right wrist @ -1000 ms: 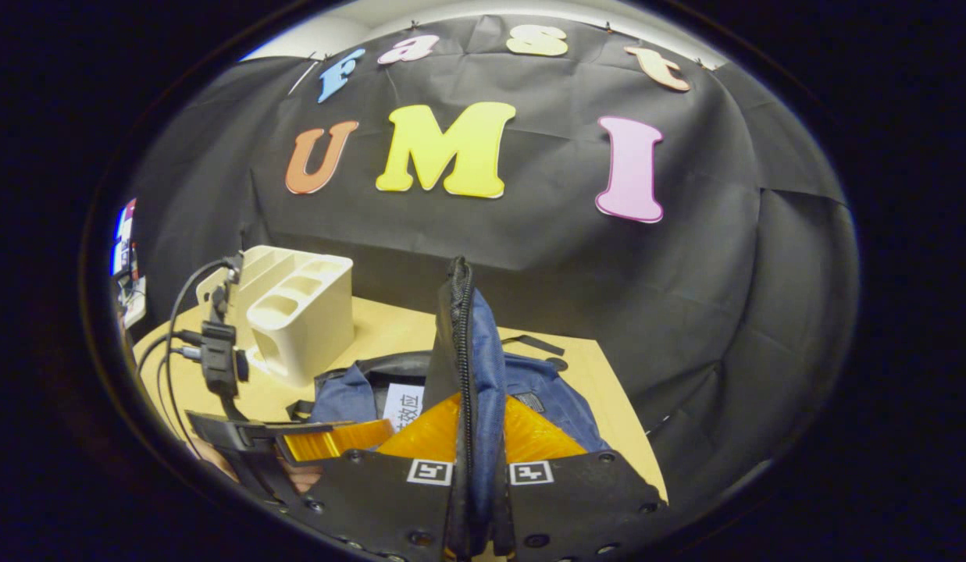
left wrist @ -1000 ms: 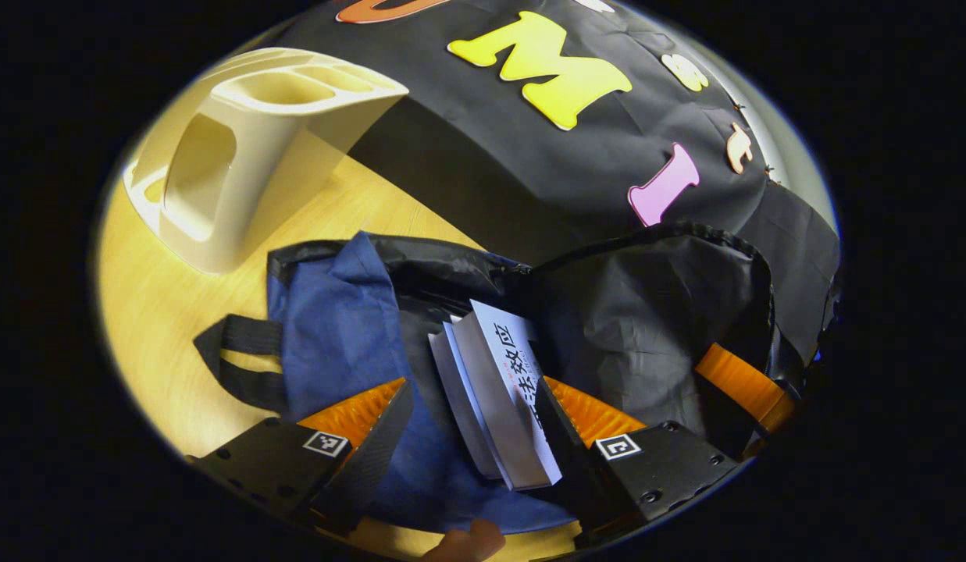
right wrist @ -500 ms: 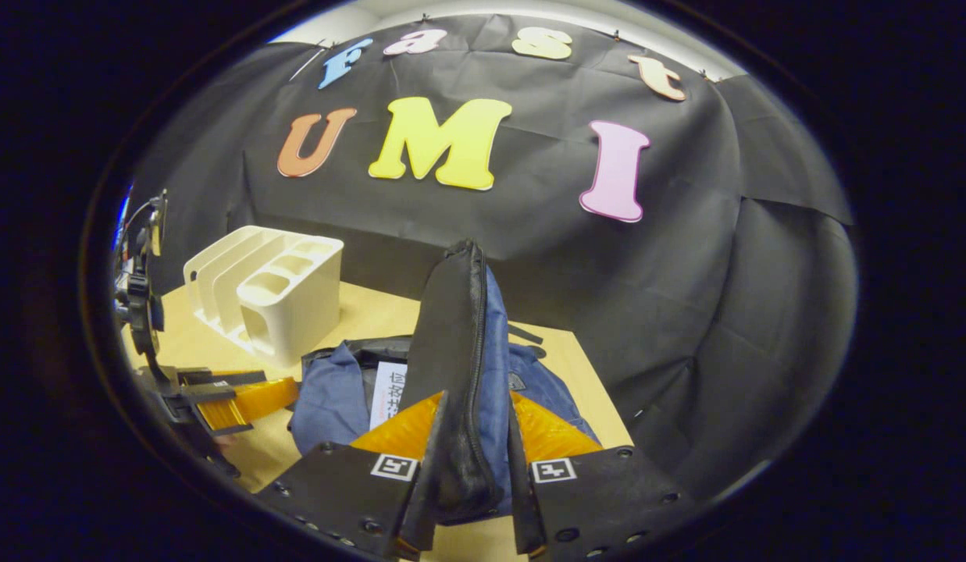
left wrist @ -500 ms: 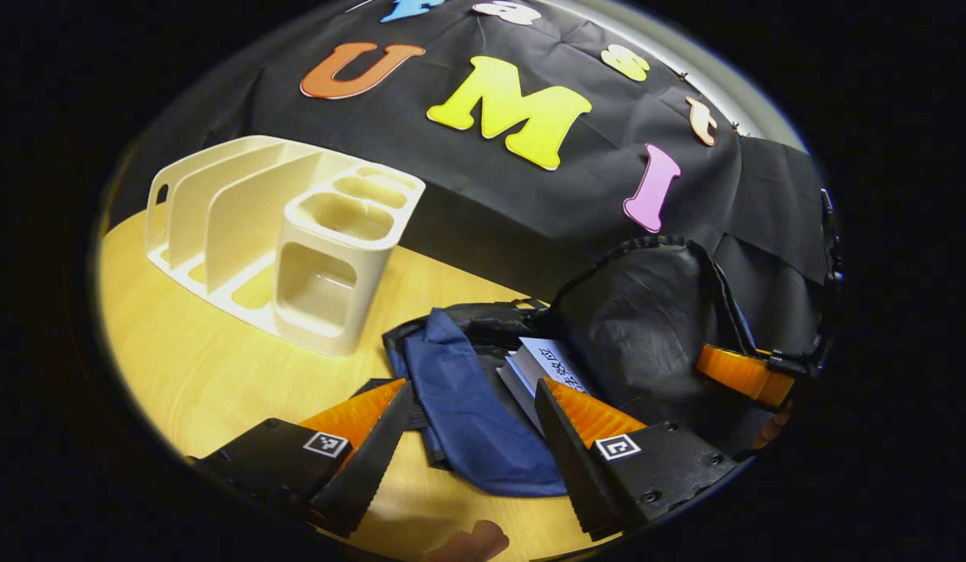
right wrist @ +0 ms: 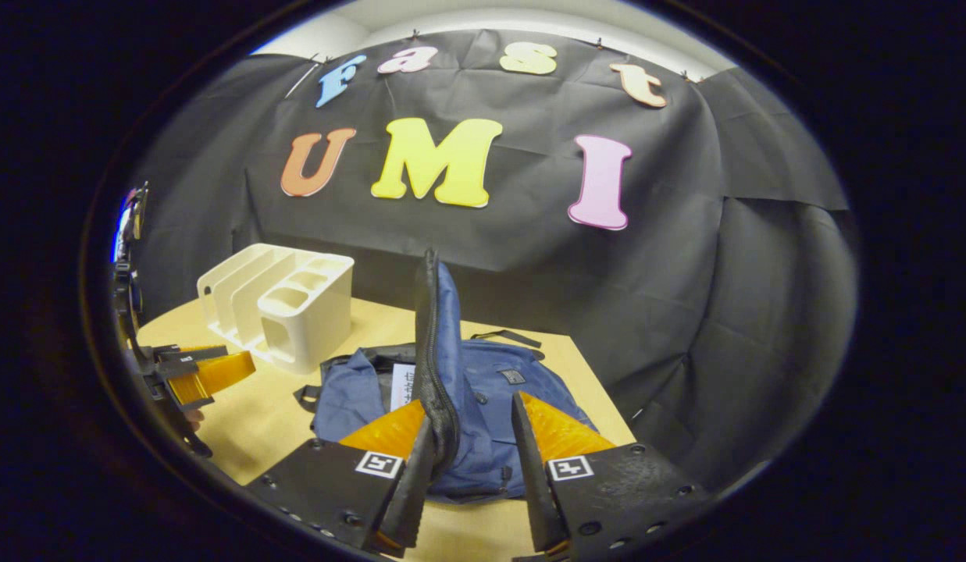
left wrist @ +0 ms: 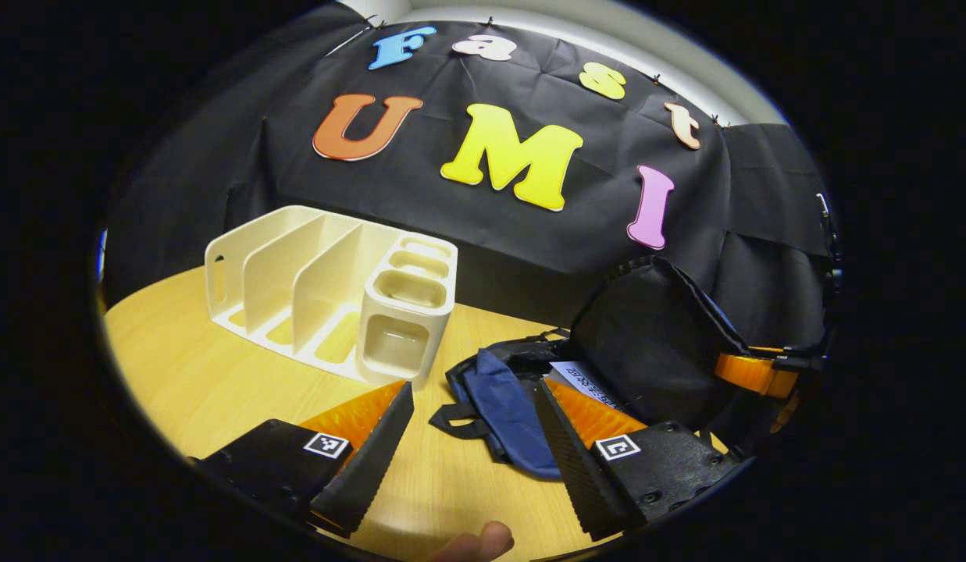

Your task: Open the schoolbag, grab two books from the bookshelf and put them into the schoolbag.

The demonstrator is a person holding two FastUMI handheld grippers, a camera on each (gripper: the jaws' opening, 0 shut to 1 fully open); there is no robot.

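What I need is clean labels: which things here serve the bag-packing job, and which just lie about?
Job: schoolbag, book in it, bookshelf.
Just there: table, black cloth wall.

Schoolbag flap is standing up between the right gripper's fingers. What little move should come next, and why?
Probably back the right gripper away so the flap can drop over the schoolbag. Its jaws stand apart, with the flap leaning on one finger. A book lies inside, the bookshelf slots look bare, and the left gripper is open, holding nothing.
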